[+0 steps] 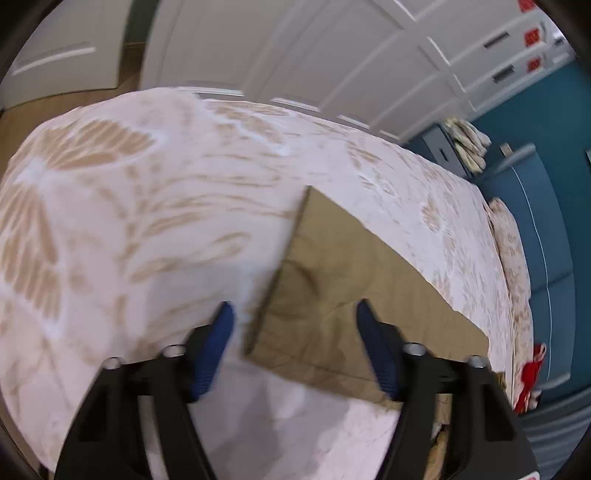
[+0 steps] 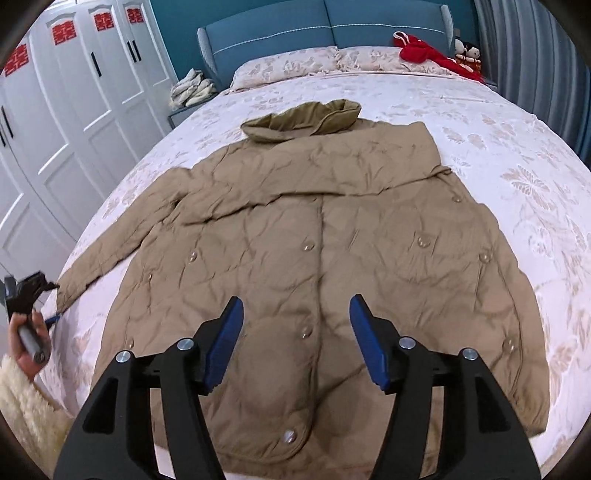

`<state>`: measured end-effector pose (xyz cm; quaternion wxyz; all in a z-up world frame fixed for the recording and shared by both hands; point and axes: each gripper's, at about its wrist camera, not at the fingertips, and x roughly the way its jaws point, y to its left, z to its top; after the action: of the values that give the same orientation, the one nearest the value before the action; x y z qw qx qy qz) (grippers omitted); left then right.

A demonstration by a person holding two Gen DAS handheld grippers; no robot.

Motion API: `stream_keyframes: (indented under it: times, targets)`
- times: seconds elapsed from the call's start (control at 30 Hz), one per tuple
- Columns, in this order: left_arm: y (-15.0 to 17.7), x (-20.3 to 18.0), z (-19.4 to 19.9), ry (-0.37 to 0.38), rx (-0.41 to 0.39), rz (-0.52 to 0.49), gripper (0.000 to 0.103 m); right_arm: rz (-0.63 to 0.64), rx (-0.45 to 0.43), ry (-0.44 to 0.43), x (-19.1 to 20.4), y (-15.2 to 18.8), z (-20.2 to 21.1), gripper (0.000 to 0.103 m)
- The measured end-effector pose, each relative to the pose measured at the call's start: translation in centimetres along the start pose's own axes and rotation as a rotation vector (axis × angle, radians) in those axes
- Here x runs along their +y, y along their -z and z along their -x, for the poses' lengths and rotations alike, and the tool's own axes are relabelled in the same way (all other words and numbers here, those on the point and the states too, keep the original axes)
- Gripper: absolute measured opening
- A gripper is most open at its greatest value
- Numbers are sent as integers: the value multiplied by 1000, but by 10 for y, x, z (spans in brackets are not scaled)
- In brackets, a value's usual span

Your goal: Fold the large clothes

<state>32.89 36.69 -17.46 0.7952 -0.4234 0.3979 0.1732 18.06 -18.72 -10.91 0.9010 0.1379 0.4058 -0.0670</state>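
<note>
A tan quilted coat (image 2: pixel 317 251) lies flat on the bed, front up, collar toward the headboard. One sleeve is folded across the chest; the other sleeve (image 2: pixel 110 251) stretches out to the left. My right gripper (image 2: pixel 295 306) is open and empty above the coat's lower front. My left gripper (image 1: pixel 295 314) is open, its fingers straddling the outstretched sleeve's cuff (image 1: pixel 332 314), just above it. The left gripper also shows in the right wrist view (image 2: pixel 51 299) at the sleeve end.
The bed has a pink floral cover (image 2: pixel 517 184) and pillows (image 2: pixel 295 62) by a blue headboard (image 2: pixel 325 22). A red garment (image 2: pixel 424 48) lies on the pillows. White wardrobes (image 2: pixel 74 92) stand along the left side, with a nightstand holding folded cloth (image 2: pixel 192 88).
</note>
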Motion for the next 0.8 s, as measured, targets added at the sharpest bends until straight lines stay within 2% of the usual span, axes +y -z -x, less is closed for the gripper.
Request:
stream_keyframes:
  times: [0.07,0.13,0.17,0.23,0.33,0.43,0.5,0.57,0.67,0.77,0.8]
  targets:
    - [-2,-6,-5,-18,14,-21,37,10,8,5,5,5,2,59]
    - [-6,-13,-8,-13,18,-49,3,19,17,7,8,7,3,59]
    - [-5,-20,-7,-5,27,-69,3,23,19,10,9,8,4,59]
    - [-5,-38,9,-3,-27,-117,1,31,20,11,10,10,6,59]
    - [6,-95,51,41,-137,-285,1,35,19,13,10,13,12,59]
    - [36,-176,100,167,-200,-461,1,21,17,2,3,14,16,59]
    - [64,-228,125,272,-203,-557,1,22,16,11,-2,16,19,59]
    - [102,-276,145,364,-182,-651,1,22,7,24,-11,16,23,59]
    - [182,-344,161,495,-87,-791,1,16,-10,54,-30,15,29,60]
    - [252,-375,152,526,20,-877,8,-28,-18,95,-63,11,32,61]
    - [280,-381,142,530,81,-898,12,-51,-18,108,-75,9,33,61]
